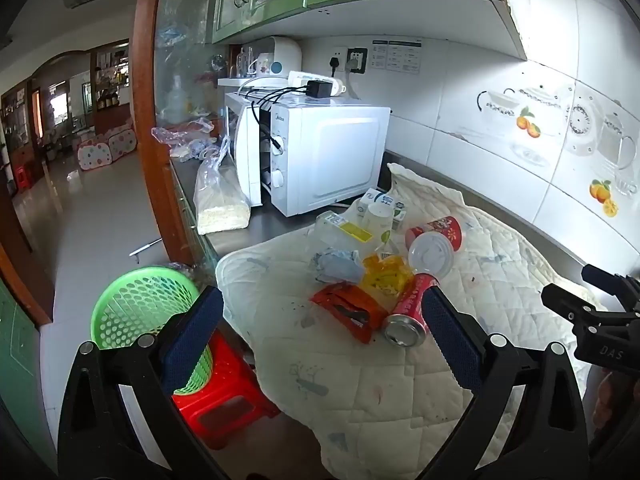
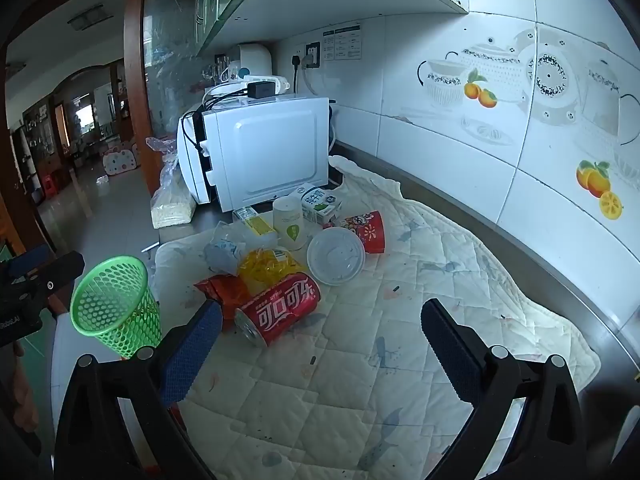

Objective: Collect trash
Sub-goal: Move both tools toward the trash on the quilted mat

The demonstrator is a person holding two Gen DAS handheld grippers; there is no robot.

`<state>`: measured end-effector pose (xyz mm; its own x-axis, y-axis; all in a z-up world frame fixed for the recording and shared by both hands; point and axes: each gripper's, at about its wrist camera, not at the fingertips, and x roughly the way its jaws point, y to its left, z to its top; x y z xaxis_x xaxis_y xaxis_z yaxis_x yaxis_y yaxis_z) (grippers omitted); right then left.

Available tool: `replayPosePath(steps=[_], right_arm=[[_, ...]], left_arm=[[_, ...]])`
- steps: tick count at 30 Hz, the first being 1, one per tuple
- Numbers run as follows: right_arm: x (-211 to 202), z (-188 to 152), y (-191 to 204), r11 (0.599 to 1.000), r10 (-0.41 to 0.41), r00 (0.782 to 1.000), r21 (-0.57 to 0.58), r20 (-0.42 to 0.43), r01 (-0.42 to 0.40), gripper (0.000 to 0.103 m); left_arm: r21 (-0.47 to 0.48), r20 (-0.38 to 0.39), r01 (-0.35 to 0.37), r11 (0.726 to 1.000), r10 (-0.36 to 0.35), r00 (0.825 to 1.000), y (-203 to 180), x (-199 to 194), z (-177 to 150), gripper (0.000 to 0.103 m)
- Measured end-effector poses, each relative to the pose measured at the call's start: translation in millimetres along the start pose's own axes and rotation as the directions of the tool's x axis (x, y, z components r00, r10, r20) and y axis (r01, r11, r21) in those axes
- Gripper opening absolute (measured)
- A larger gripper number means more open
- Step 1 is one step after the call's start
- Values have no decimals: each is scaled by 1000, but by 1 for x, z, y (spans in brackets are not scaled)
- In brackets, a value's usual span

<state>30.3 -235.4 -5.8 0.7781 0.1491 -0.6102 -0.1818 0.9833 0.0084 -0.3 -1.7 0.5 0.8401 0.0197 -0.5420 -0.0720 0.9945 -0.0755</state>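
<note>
A pile of trash lies on a white quilted cloth (image 1: 400, 392) (image 2: 400, 360) on the counter: a red cola can (image 1: 408, 314) (image 2: 280, 308) on its side, an orange snack wrapper (image 1: 348, 312) (image 2: 220, 290), a yellow wrapper (image 1: 384, 276) (image 2: 268, 266), a plastic lid (image 1: 430, 256) (image 2: 336, 255), a red paper cup (image 1: 440, 230) (image 2: 368, 230), a white cup (image 2: 289, 222) and a milk carton (image 2: 318, 202). A green mesh basket (image 1: 148, 308) (image 2: 114, 306) stands at the left. My left gripper (image 1: 320, 316) is open and empty, near the can. My right gripper (image 2: 320, 328) is open and empty, just right of the can.
A white microwave (image 1: 316, 156) (image 2: 260, 152) stands behind the trash. A bag of grain (image 1: 220, 200) (image 2: 170, 200) sits left of it. The basket rests on a red stool (image 1: 224, 404). The tiled wall (image 2: 520, 120) runs along the right. The right gripper's body shows in the left wrist view (image 1: 596, 320).
</note>
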Motion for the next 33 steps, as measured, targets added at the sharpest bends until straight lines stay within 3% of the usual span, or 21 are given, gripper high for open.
replayPosePath(steps=[33], right_arm=[[3, -3, 0, 1000, 11, 1000, 11, 4, -11, 97]], left_arm=[[3, -21, -1, 1000, 1, 1000, 0, 4, -8, 98]])
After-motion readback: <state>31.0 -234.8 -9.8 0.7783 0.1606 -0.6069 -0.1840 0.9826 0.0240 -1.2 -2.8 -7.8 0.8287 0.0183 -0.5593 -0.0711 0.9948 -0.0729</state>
